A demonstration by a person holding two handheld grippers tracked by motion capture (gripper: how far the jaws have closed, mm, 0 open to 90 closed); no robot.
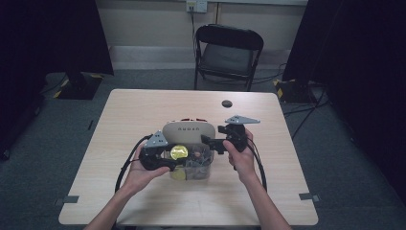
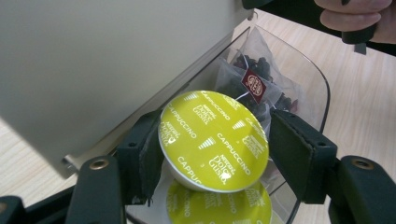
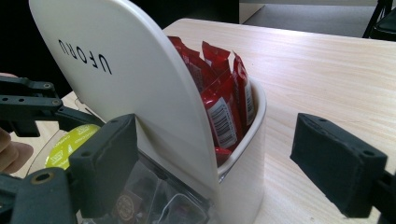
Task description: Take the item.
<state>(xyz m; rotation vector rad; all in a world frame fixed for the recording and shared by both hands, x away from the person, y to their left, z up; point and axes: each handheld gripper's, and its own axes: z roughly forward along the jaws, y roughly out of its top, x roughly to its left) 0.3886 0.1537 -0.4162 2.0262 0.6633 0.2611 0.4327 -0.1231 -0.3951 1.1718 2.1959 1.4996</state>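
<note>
My left tongs [image 2: 212,154] are clamped on a yellow cappuccino capsule [image 2: 214,140], one pad on its rim at nine o'clock and the other at three, foil lid facing the camera. I hold it just above the clear tub [image 2: 308,74] at the front of the white organizer [image 1: 187,129], near the middle of the tabletop [image 1: 143,105]; a second yellow capsule [image 2: 219,207] lies below it at six o'clock, and a tea sachet [image 2: 254,84] sits at one o'clock in the same tub. I judge the capsule light and fairly stiff at the rim, but thin-walled with a foil face that would dent or puncture, so the rim grip across its widest part looks right and wants only gentle pressure; the smooth plastic could slip if tilted. My right tongs [image 3: 233,163] stand wide apart and empty, straddling the organizer's white lid [image 3: 116,70], with red packets [image 3: 224,93] in the rear compartment at twelve o'clock.
</note>
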